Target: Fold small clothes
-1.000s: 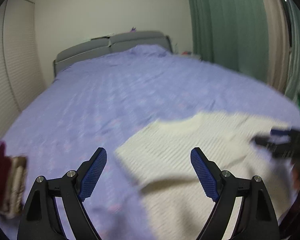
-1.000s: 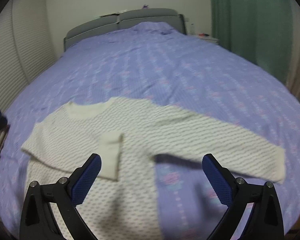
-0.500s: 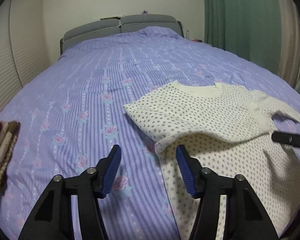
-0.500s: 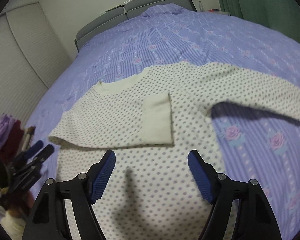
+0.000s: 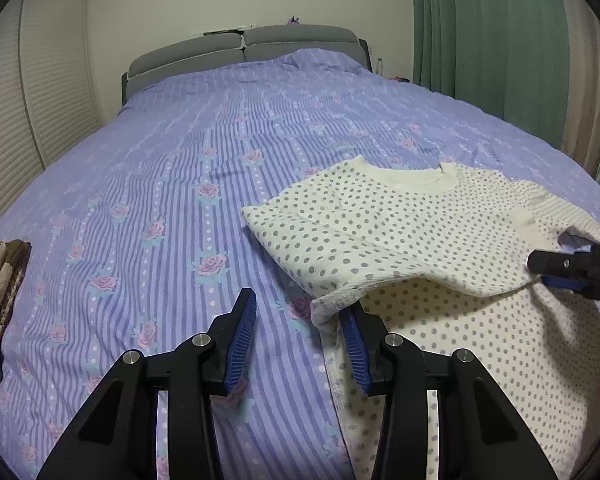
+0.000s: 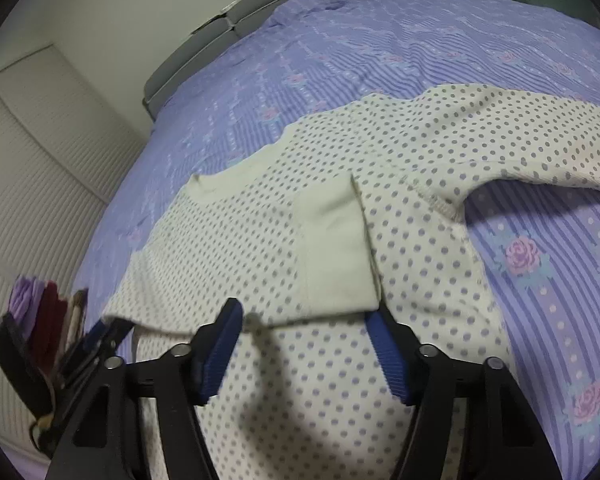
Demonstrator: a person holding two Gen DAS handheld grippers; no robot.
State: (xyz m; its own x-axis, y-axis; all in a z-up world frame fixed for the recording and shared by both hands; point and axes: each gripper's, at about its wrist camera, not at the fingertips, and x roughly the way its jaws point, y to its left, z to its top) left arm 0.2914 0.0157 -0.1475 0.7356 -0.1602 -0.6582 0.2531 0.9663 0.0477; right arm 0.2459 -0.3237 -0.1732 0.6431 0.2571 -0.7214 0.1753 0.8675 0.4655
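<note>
I logged the shirt [image 5: 400, 240], cream with grey dots, lying on the bed [image 5: 180, 168] over a purple striped cover with roses. One sleeve was folded across the chest, its plain cuff [image 6: 336, 256] resting on the body of the shirt. The other sleeve [image 6: 520, 140] stretched out flat to the right on the cover.

My left hand-held gripper [image 5: 298, 336] sat low at the folded sleeve's left edge, jaws parted; the right blue pad [image 5: 354, 346] was tucked just under the raised fold, the left pad over bare cover. Nothing was clamped between them.

My right hand-held gripper [image 6: 304, 352] hovered over the lower chest just below the cuff, jaws apart, gripping nothing. Its right pad tip lay under the cuff's near corner; I could not tell if it touched.

A stack of folded clothes [image 5: 0, 292] sat at the bed's left edge, well apart from the shirt.
</note>
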